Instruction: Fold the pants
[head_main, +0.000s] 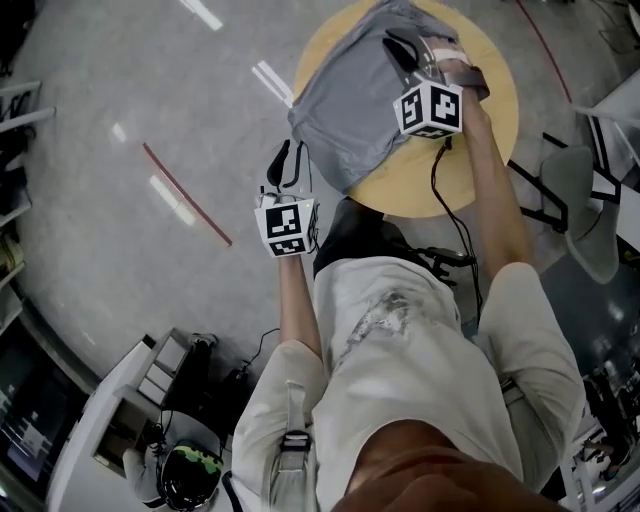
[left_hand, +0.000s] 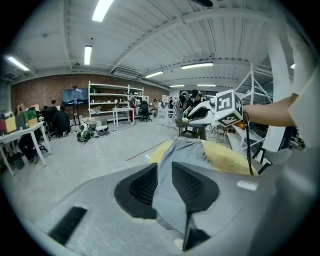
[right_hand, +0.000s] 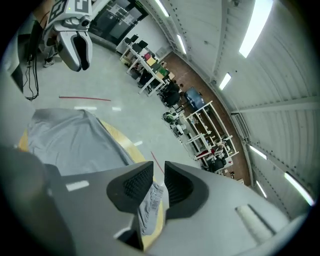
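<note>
Evidently folding has barely begun: the grey pants lie bunched on the round yellow table, one corner drawn past its near rim. At that rim the left gripper pinches the fabric between narrow jaws. Over the table the right gripper nips a gathered edge, though pad contact there is hard to confirm and the garment's layout is unclear.

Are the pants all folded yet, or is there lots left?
Not yet. Done: the pants are on the table. In hand: the left gripper and the right gripper each pinch an edge of the cloth. Left: the pants look rumpled and no tidy fold shows, so folding over and smoothing likely remain.
</note>
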